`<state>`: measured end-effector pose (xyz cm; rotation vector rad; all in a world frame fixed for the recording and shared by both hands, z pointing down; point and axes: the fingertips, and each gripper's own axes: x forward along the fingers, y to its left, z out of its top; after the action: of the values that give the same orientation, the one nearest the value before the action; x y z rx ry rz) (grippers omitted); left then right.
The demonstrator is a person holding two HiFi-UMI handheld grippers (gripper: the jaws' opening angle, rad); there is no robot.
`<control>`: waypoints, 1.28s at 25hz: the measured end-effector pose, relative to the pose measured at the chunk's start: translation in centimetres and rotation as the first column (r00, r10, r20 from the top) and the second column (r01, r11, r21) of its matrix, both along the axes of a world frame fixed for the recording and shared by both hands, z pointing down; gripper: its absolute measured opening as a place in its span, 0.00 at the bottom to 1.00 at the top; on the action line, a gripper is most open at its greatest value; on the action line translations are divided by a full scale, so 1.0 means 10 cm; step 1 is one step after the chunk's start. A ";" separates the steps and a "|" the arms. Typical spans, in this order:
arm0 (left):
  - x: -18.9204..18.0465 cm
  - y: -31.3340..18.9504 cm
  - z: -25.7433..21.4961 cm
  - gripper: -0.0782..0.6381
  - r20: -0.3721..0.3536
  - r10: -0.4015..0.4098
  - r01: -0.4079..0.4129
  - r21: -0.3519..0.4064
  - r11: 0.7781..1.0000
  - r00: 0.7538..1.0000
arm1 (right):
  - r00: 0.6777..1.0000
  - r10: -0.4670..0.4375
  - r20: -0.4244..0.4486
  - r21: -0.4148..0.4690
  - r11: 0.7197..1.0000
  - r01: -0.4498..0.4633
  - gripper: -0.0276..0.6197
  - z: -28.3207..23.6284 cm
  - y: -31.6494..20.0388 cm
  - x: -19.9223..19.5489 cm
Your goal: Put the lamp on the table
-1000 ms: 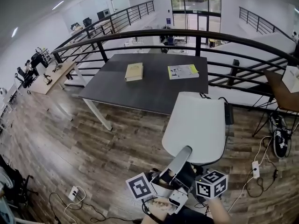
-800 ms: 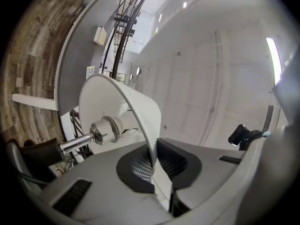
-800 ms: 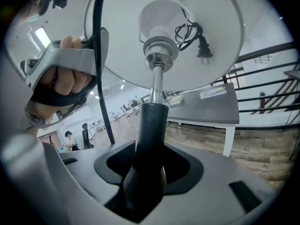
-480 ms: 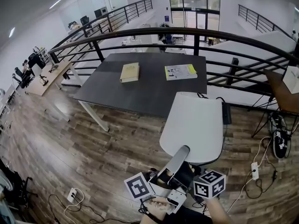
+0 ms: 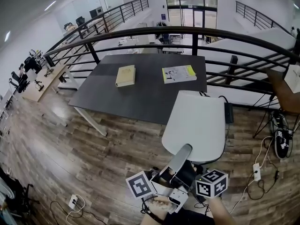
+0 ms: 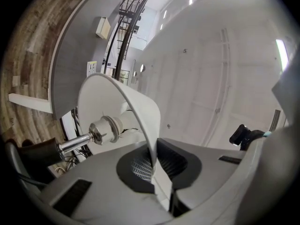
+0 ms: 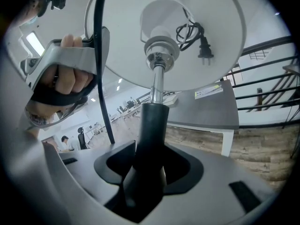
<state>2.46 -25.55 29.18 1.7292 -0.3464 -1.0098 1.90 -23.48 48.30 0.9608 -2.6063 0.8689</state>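
Observation:
The lamp's white shade (image 5: 196, 125) hangs over the wood floor, just short of the dark grey table (image 5: 145, 97). My left gripper (image 6: 157, 172) is shut on the shade's thin rim (image 6: 140, 116); the bulb socket (image 6: 105, 130) shows inside the shade. My right gripper (image 7: 145, 172) is shut on the lamp's black stem (image 7: 149, 125), below the chrome tube (image 7: 157, 86). The lamp's plug and coiled cord (image 7: 199, 46) lie inside the shade. In the head view both grippers sit low in the middle, the left gripper (image 5: 183, 153) reaching up to the shade and the right gripper (image 5: 190, 176) beneath it.
On the table lie a tan book (image 5: 125, 75) and a yellow-edged leaflet (image 5: 178, 73). A black railing (image 5: 197, 32) runs behind the table. A power strip (image 5: 256, 170), cables and shoes (image 5: 281, 142) lie on the floor at right; a socket block (image 5: 74, 201) lies at lower left.
The table and railing have drifted a little leftward in the head view. The lamp and both grips look the same.

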 end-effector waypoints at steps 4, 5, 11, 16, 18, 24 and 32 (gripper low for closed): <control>0.01 -0.33 0.03 0.13 -0.005 0.025 -0.025 0.000 1.000 1.000 | 1.000 0.027 -0.002 -0.001 1.000 -0.027 0.33 0.02 -0.33 0.00; 0.02 -0.42 0.03 0.13 -0.006 0.032 -0.032 -0.001 0.999 0.999 | 0.999 0.035 -0.004 -0.002 0.999 -0.035 0.33 0.02 -0.42 0.01; 0.00 -1.03 0.06 0.13 -0.007 0.080 -0.081 -0.015 0.997 0.997 | 0.997 0.072 -0.024 -0.015 0.997 -0.072 0.33 0.06 -1.04 -0.01; -0.16 -1.56 0.08 0.13 -0.005 0.100 -0.100 -0.016 0.995 0.995 | 0.996 0.089 -0.026 -0.020 0.996 -0.090 0.33 0.08 -1.57 -0.19; -0.18 -1.79 0.08 0.13 -0.007 0.103 -0.104 -0.020 0.994 0.995 | 0.995 0.092 -0.028 -0.025 0.995 -0.093 0.33 0.08 -1.80 -0.21; -0.30 -2.46 0.11 0.13 -0.014 0.117 -0.117 -0.038 0.992 0.993 | 0.994 0.109 -0.030 -0.032 0.993 -0.110 0.33 0.10 -2.43 -0.30; -0.43 -3.04 0.11 0.13 -0.029 0.148 -0.149 -0.035 0.988 0.989 | 0.989 0.136 -0.052 -0.026 0.990 -0.138 0.33 0.10 -3.02 -0.40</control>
<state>-1.88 -55.95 30.30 1.6808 -0.2142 -0.9113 -2.09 -53.68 49.30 1.1493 -2.5025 0.9007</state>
